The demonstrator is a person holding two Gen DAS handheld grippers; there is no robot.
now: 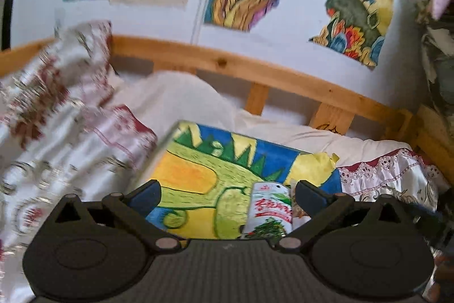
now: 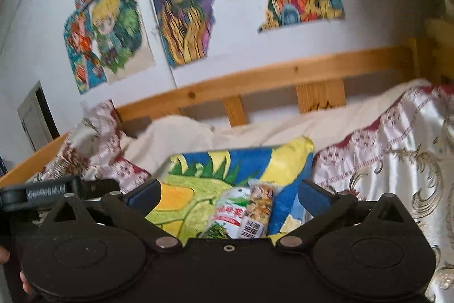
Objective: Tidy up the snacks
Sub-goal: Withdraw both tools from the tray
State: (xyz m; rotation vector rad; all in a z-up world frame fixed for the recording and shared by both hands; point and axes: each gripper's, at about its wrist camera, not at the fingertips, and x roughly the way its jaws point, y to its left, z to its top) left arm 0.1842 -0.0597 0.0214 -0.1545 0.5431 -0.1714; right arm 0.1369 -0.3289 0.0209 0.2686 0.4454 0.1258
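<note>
Left gripper (image 1: 227, 196) jaws wide apart, nothing between pads. White-green snack packet (image 1: 269, 210) lies on painted board (image 1: 198, 175) on bed, nut bar (image 2: 259, 208) touching its right edge. Right gripper (image 2: 228, 196) also spread wide, empty, above both snacks.

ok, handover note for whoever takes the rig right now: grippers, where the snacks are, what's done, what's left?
Left gripper: open, nothing between the jaws.
Right gripper: open, also empty.
Snacks: a white and green packet and a nut snack pack beside it on its right; the two look to be touching. Both lie on the painted dinosaur board on the bed.
Done: those two sit together on the board, released.
Left: no other snacks show in either view; look around for more, since blur and the gripper bodies hide the near edge.
</note>
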